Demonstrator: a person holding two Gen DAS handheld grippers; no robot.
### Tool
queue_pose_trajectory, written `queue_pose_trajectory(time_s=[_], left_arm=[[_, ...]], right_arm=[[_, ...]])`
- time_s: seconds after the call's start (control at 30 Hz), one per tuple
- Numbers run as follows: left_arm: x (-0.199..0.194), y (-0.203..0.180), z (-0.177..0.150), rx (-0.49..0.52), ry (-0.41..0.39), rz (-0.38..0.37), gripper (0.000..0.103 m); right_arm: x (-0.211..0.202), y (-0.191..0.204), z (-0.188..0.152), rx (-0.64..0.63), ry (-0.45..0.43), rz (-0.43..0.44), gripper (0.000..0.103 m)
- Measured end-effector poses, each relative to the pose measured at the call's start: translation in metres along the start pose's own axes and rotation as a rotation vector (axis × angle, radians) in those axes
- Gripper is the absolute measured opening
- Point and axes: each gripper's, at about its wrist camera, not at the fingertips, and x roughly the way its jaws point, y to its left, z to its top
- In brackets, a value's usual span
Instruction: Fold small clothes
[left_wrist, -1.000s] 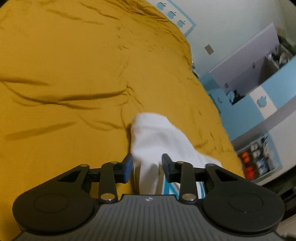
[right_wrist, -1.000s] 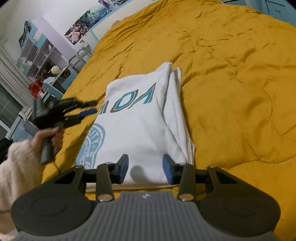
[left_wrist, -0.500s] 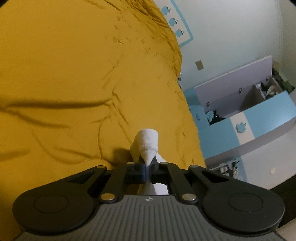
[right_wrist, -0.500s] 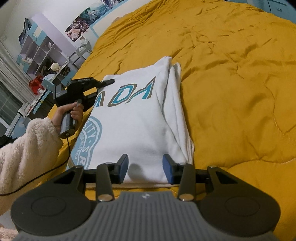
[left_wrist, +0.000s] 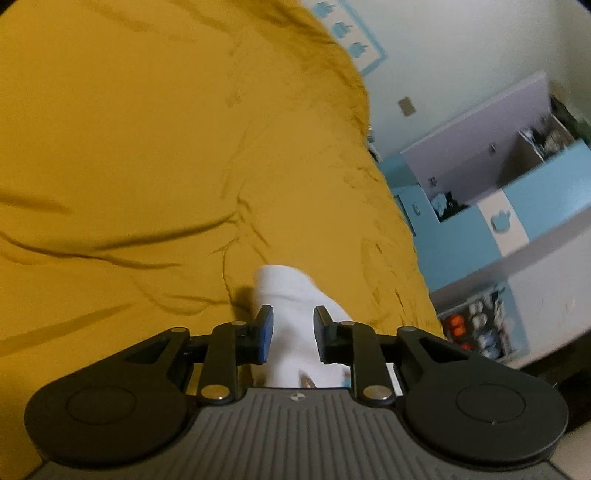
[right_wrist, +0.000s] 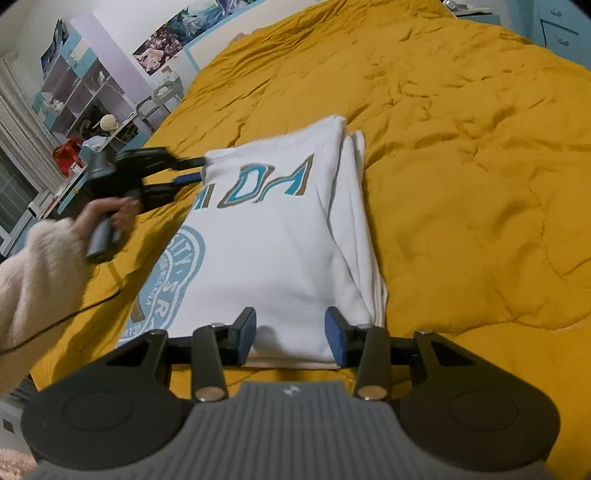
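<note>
We keep L gripper (left_wrist: 290, 334) jaws apart astride shirt (right_wrist: 280, 236) corner; R gripper (right_wrist: 290, 334) open, empty, framing near hem for next fold on bed (right_wrist: 461, 184).

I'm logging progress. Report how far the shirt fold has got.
Done: the white shirt lies on the yellow bedspread as a narrow rectangle, layers stacked along one edge. In hand: nothing is gripped; the left gripper is open astride the shirt's far corner, and the right gripper is open at the near edge. Left: probably a last fold end to end.
</note>
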Motion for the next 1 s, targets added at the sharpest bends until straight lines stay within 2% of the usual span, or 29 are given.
queue_pose_trajectory(time_s=[0.1,0.17,0.23,0.33,0.37,0.5,0.6,0.7,0.87,0.93,1.0], left_arm=[[-0.044,-0.025,-0.023,0.056,-0.027,-0.024,0.025],[-0.068,-0.050,-0.055,0.128,-0.039,-0.051,0.025],[-0.082,-0.070,-0.088,0.155,-0.017,-0.097,0.025],[-0.085,-0.089,-0.134,0.151,0.057,-0.175,0.025],[-0.082,-0.095,-0.149,0.158,0.085,-0.181,0.025],[-0.064,-0.103,-0.185,0.215,0.160,-0.143,0.025],[-0.053,-0.090,-0.191,0.207,0.220,-0.088,0.025],[-0.048,-0.076,-0.203,0.222,0.225,-0.014,0.023],[-0.048,-0.072,-0.201,0.183,0.230,-0.023,0.022],[-0.062,-0.077,-0.195,0.163,0.203,-0.042,0.023],[-0.077,-0.078,-0.185,0.138,0.146,-0.065,0.035]], right_arm=[[-0.010,0.011,0.001,-0.040,-0.062,-0.005,0.040],[-0.011,0.019,-0.001,-0.065,-0.086,-0.004,0.040],[-0.008,0.024,-0.003,-0.073,-0.088,-0.011,0.040],[-0.008,0.031,-0.006,-0.096,-0.109,-0.048,0.040],[-0.009,0.035,-0.007,-0.122,-0.117,-0.065,0.040],[-0.011,0.043,-0.007,-0.178,-0.115,-0.060,0.043],[-0.008,0.041,-0.010,-0.177,-0.097,-0.072,0.047],[0.000,0.029,-0.015,-0.163,-0.064,-0.131,0.048],[-0.001,0.012,-0.017,-0.080,-0.062,-0.091,0.046],[-0.005,0.012,-0.011,-0.059,-0.071,-0.064,0.047],[-0.016,0.008,-0.001,-0.024,-0.112,-0.009,0.050]])
